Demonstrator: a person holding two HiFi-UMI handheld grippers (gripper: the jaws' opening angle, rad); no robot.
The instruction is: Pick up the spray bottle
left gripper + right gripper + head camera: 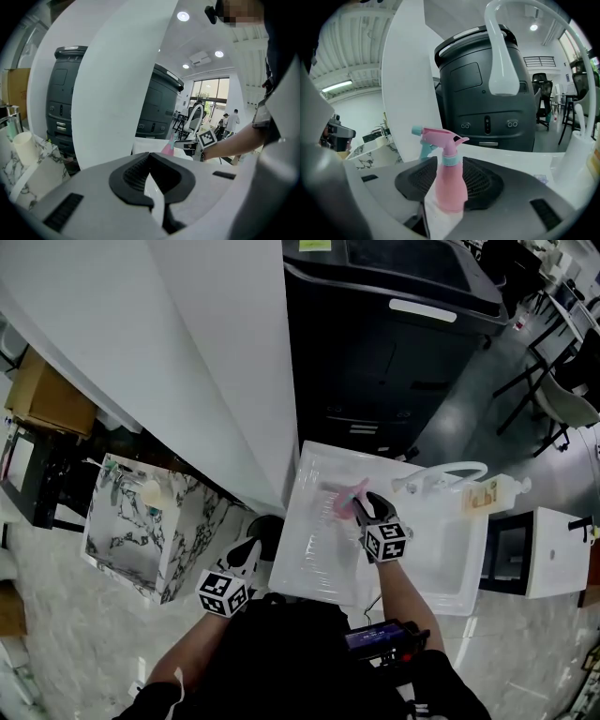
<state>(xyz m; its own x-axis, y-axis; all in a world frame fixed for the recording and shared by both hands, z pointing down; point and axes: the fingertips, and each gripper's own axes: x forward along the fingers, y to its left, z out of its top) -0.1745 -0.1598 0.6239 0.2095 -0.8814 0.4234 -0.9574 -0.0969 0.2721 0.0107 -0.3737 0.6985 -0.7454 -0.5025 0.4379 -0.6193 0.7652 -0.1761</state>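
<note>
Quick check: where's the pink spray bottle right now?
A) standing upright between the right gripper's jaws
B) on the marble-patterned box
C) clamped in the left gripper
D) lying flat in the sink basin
A: the right gripper view shows the spray bottle standing upright between the open jaws of the right gripper.

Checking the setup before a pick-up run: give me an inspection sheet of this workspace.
Surface: white sink unit with a drainboard.
Job's things: pink spray bottle, upright on the drainboard.
Clutter: labelled bottle beside the faucet; cup on the marbled cabinet.
Grippers: right gripper open, fingers apart around the spray bottle; left gripper shut, empty.
Cables: nothing seen.
Surroundings: black machine, white pillar, chairs.
</note>
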